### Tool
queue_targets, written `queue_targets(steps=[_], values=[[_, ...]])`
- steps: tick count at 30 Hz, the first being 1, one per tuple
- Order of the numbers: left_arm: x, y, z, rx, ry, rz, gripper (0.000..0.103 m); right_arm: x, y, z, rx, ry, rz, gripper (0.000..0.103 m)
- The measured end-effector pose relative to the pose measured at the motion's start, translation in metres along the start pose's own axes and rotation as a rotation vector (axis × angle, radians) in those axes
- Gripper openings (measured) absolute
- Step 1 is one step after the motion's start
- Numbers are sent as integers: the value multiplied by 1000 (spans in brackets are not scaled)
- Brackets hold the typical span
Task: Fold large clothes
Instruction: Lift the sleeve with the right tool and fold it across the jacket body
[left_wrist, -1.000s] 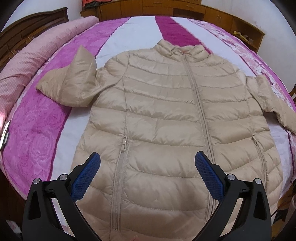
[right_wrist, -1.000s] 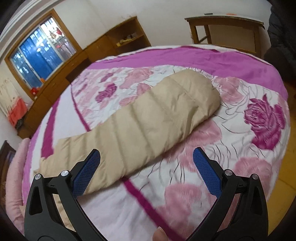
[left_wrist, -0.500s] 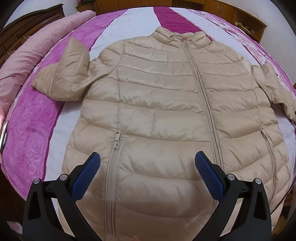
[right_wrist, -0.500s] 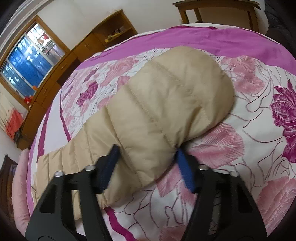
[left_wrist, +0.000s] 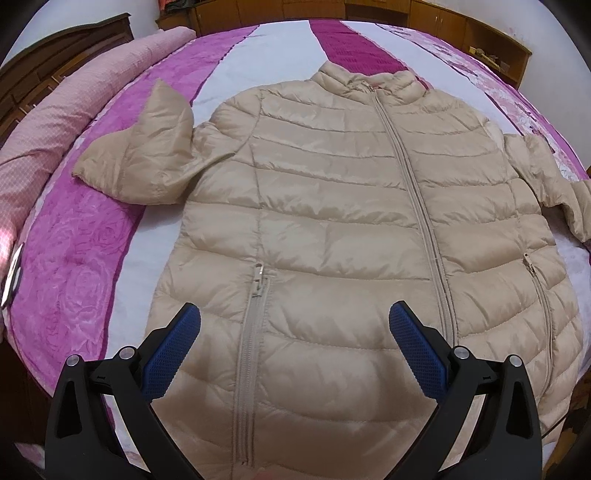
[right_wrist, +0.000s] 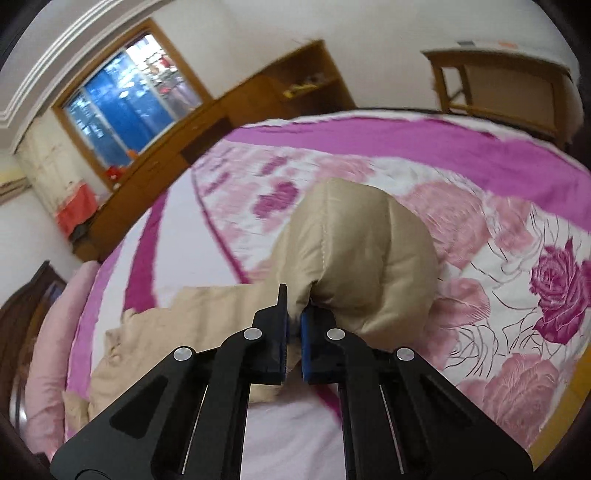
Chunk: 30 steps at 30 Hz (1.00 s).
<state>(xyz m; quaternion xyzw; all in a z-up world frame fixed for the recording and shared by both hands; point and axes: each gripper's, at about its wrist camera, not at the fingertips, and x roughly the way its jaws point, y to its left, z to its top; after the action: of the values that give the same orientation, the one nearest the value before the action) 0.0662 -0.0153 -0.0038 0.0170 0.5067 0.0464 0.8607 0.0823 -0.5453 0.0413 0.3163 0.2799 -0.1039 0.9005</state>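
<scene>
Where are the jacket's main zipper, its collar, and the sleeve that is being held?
main zipper (left_wrist: 413, 173), left wrist view, mid-chest.
collar (left_wrist: 399, 79), left wrist view, right half.
sleeve (right_wrist: 354, 254), right wrist view, puffed cuff end.

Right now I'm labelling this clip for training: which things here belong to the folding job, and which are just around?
Job: beige puffer jacket; its sleeve, pinched by the right gripper; left gripper, open above the hem.

Around: pink rolled quilt; wooden cabinets; window; bedspread.

Left wrist above jacket (left_wrist: 351, 221) hem facing collar, right wrist close, blurred, perhaps sharing its sleeve (right_wrist: 362, 258)
</scene>
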Motion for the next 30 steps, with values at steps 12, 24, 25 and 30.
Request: queue_targets(steps=[12, 24, 25, 30], values=[[-15, 32, -1, -51, -38, -24, 98, -45, 127, -6, -151, -9, 215, 6], [-25, 71, -3, -91, -72, -8, 98, -31, 232, -47, -307, 96, 331, 6], [-25, 74, -4, -95, -72, -8, 98, -30, 237, -52, -315, 103, 337, 6], [-22, 88, -4, -115, -71, -12, 98, -17, 271, -81, -340, 150, 370, 6]])
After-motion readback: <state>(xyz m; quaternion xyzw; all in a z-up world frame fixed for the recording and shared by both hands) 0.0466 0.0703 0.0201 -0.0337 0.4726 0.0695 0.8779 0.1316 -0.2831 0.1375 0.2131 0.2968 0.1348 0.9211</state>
